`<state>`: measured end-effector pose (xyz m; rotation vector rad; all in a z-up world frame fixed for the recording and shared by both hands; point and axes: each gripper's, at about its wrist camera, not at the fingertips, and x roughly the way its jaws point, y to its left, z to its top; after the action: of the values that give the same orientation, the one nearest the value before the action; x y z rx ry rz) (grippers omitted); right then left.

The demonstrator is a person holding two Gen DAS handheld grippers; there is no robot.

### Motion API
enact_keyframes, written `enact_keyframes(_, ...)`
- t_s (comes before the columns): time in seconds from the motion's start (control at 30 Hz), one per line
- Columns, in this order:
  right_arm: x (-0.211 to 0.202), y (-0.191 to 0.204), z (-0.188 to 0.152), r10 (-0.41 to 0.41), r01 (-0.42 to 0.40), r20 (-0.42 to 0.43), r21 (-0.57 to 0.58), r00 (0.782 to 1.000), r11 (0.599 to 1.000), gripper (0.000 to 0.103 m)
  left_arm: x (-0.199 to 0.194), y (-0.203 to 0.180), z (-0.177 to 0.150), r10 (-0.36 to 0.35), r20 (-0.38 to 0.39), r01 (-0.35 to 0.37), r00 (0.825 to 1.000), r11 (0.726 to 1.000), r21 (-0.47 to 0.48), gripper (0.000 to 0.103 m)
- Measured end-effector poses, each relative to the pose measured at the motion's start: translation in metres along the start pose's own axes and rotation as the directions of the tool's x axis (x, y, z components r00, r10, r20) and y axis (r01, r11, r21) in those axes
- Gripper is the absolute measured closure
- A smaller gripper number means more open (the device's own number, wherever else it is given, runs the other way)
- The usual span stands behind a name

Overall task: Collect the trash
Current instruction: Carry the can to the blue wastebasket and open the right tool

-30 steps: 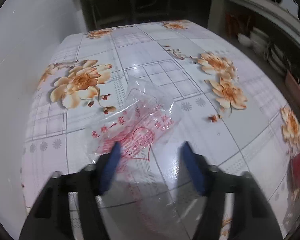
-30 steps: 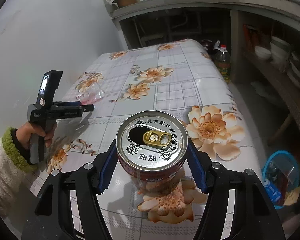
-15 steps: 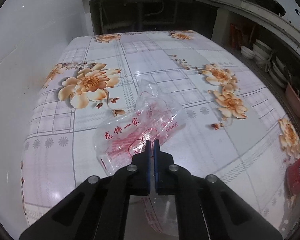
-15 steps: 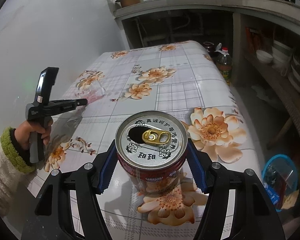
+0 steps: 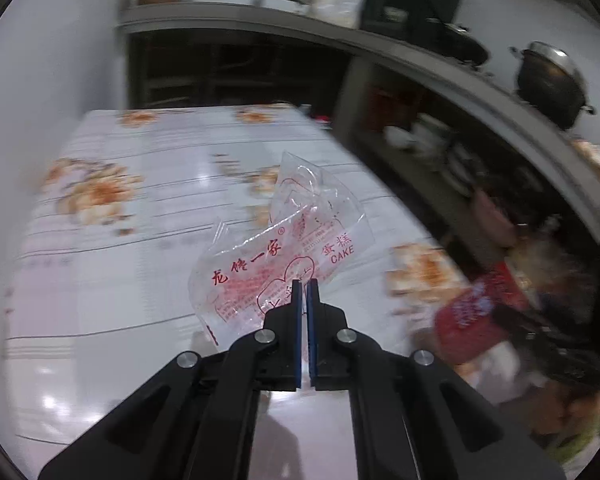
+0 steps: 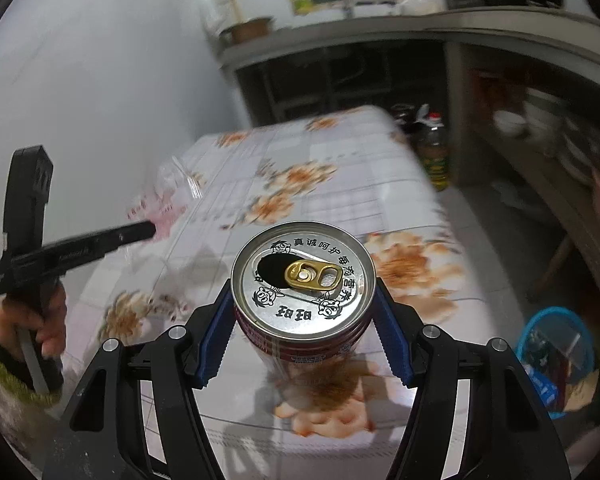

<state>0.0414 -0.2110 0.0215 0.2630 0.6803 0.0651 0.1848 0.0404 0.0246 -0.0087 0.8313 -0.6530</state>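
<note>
My left gripper [image 5: 303, 284] is shut on a clear plastic cake wrapper [image 5: 284, 248] with red print and holds it in the air above the flowered table [image 5: 100, 260]. The wrapper [image 6: 160, 200] and the left gripper [image 6: 150, 230] also show in the right wrist view. My right gripper [image 6: 304, 304] is shut on an opened red drink can [image 6: 303, 280], upright, lifted above the table's front edge [image 6: 340, 432]. The red can [image 5: 472, 312] shows blurred at the right of the left wrist view.
A blue mesh waste basket [image 6: 556, 356] stands on the floor at the right of the table. An oil bottle [image 6: 434, 152] stands on the floor beyond the table. Shelves with bowls [image 6: 508, 120] and a counter with pots [image 5: 552, 80] line the right side.
My left gripper closed on the wrapper, then lifted it off the table and swung right. My right gripper has raised the can slightly.
</note>
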Motion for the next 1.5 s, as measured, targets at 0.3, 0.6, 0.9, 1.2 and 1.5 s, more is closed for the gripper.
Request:
enact_keyframes(0.3, -0.087, -0.128, -0.026, -0.274, 0.235, 0.112, 0.276, 0.955, 0.932, 0.041, 0.056, -0.154, 0.021, -0.246, -0.092, 0.258, 0.965, 0.953, 0.159, 0.101)
enact_keyframes(0.6, -0.087, -0.289, -0.106, -0.545, 0.544, -0.142, 0.453, 0.826, 0.706, 0.041, 0.134, -0.259, 0.007, -0.351, -0.253, 0.395, 0.902, 0.907, 0.149, 0.101)
enact_keyframes(0.9, -0.018, -0.393, -0.144, -0.607, 0.663, -0.282, 0.43, 0.743, 0.613, 0.035, 0.172, -0.287, 0.0, -0.355, -0.303, 0.397, 0.884, 0.914, 0.089, 0.101)
enact_keyframes(1.2, -0.042, -0.39, -0.177, -0.557, 0.607, -0.271, 0.521, 0.785, 0.601, 0.034, 0.208, -0.315, -0.007, -0.365, -0.354, 0.393, 0.861, 0.92, 0.006, 0.101)
enact_keyframes(1.5, -0.082, -0.356, -0.201, -0.543, 0.57, -0.244, 0.576, 0.803, 0.585, 0.033, 0.286, -0.355, -0.032, -0.354, -0.468, 0.302, 0.809, 0.935, -0.186, 0.1)
